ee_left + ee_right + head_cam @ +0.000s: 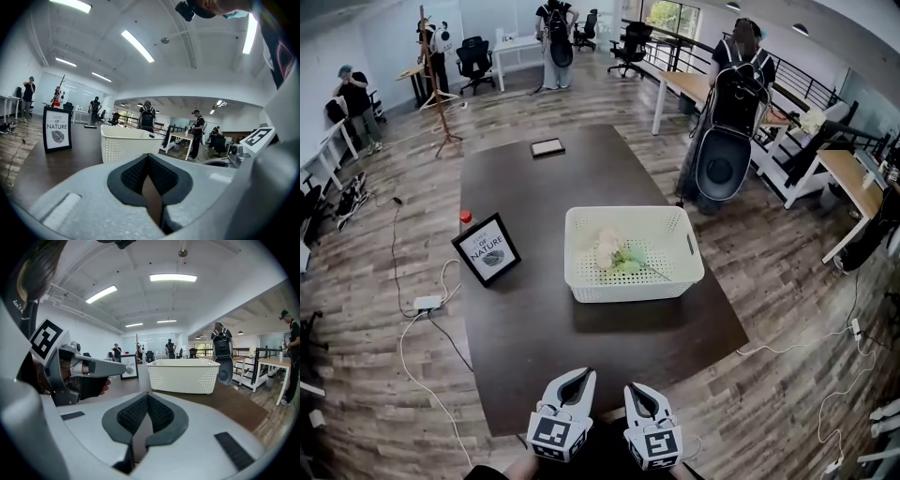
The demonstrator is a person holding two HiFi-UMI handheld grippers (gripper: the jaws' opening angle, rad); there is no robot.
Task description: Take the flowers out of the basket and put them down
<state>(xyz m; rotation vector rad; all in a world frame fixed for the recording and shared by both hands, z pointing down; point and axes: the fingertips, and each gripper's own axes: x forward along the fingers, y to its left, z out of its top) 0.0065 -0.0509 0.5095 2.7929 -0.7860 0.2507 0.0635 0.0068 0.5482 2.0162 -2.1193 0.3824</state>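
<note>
A white perforated basket (pixel 630 287) stands in the middle of the dark table (pixel 525 328). Pale flowers with green leaves (pixel 614 251) lie inside it. Both grippers hover side by side over the table's near edge, well short of the basket. My left gripper (pixel 580 374) is shut and holds nothing. My right gripper (pixel 635 388) is shut and empty too. In the left gripper view the basket (pixel 125 143) sits ahead beyond the shut jaws (pixel 147 157); the flowers are hidden by its wall. In the right gripper view the basket (pixel 183 376) stands ahead of the shut jaws (pixel 146 396), with the left gripper (pixel 82 372) alongside.
A framed "Nature" sign (pixel 487 249) stands left of the basket, a small red object (pixel 466 217) behind it. A dark tablet (pixel 547 146) lies at the far end. A person with a backpack (pixel 733 103) stands by the table's far right corner. Cables and a power strip (pixel 427 303) lie on the floor.
</note>
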